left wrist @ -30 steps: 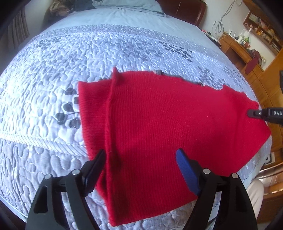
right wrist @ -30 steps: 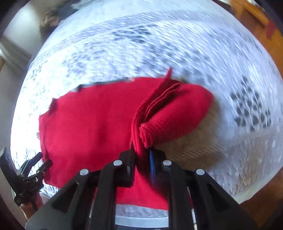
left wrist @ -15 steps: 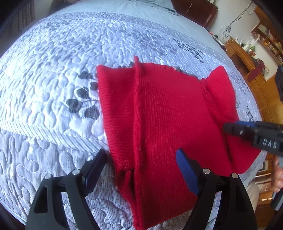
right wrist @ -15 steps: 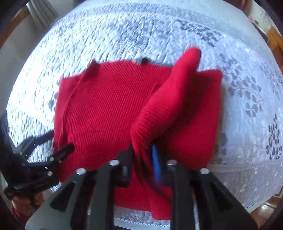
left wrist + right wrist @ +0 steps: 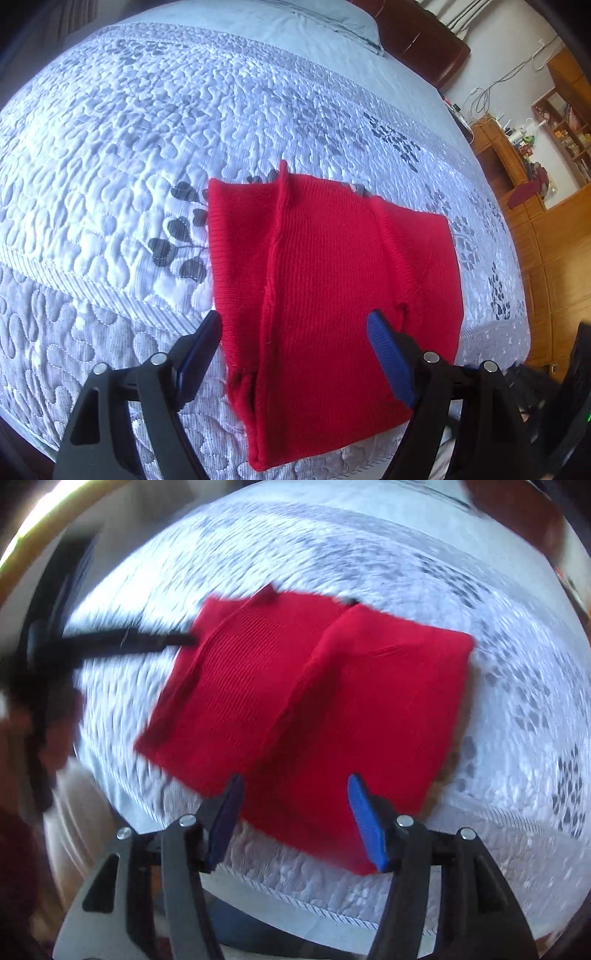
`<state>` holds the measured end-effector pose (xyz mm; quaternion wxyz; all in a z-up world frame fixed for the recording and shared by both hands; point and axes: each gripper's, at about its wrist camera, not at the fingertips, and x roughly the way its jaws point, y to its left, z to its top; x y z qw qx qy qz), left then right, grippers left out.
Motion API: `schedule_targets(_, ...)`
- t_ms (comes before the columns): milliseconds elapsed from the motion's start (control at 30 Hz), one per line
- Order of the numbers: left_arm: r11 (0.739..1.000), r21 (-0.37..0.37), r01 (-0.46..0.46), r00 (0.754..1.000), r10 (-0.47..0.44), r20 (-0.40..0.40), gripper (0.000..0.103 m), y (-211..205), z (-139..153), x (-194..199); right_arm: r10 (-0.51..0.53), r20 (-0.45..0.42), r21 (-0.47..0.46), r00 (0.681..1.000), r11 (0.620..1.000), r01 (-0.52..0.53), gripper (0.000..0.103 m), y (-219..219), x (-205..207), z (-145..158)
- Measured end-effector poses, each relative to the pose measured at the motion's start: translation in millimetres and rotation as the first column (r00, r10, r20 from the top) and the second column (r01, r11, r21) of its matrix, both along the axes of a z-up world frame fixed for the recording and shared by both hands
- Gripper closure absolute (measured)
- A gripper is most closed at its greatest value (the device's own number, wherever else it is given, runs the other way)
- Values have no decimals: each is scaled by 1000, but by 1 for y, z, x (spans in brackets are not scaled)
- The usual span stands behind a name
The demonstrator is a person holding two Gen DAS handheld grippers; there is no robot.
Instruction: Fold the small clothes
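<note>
A red knitted garment (image 5: 325, 280) lies flat on the quilted bedspread (image 5: 147, 147), near the bed's front edge, with both side parts folded in over its middle. My left gripper (image 5: 295, 332) hovers above its near end, open, nothing pinched between the blue pads. In the blurred right wrist view the same red garment (image 5: 314, 701) shows its right flap laid over the body. My right gripper (image 5: 293, 794) hangs over the near edge; its jaws are opening and the cloth lies free below them. The left gripper's black fingers (image 5: 129, 642) reach in from the left.
The bed's front edge (image 5: 110, 306) runs just below the garment. A pillow (image 5: 332, 18) and dark headboard (image 5: 413, 37) sit at the far end. Wooden shelves and a desk (image 5: 535, 155) stand at the right. Bare quilt spreads left of the garment.
My right gripper carried the right sleeve over the body, let it go and opened. The garment now lies narrower. My left gripper stayed open and shifted a little.
</note>
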<state>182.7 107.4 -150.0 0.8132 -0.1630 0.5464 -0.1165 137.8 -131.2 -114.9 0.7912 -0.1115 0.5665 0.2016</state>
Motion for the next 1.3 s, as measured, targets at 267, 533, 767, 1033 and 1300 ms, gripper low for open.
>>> schedule_targets(267, 998, 37, 51, 999, -50, -21, 21, -20, 9, 9, 63, 43, -195, 997, 979, -53, 62, 39, -3, -44)
schedule_targets(533, 995, -53, 88, 992, -92, -84, 21, -35, 3, 16, -66, -37, 56, 997, 996, 68, 95, -12, 10, -24)
schedule_targets(767, 968, -231, 99, 964, -150, -219, 21, -78, -16, 44, -104, -19, 161, 994, 981, 106, 95, -40, 16, 13)
schedule_targets(1033, 927, -376, -2, 919, -146, -365, 21, -110, -47, 85, -113, -21, 231, 993, 966, 115, 95, -56, 18, 20)
schedule_targets(1300, 875, -483, -15, 874, -224, -432, 59, -149, -67, 112, -123, 8, 289, 992, 950, 115, 95, -74, 17, 36)
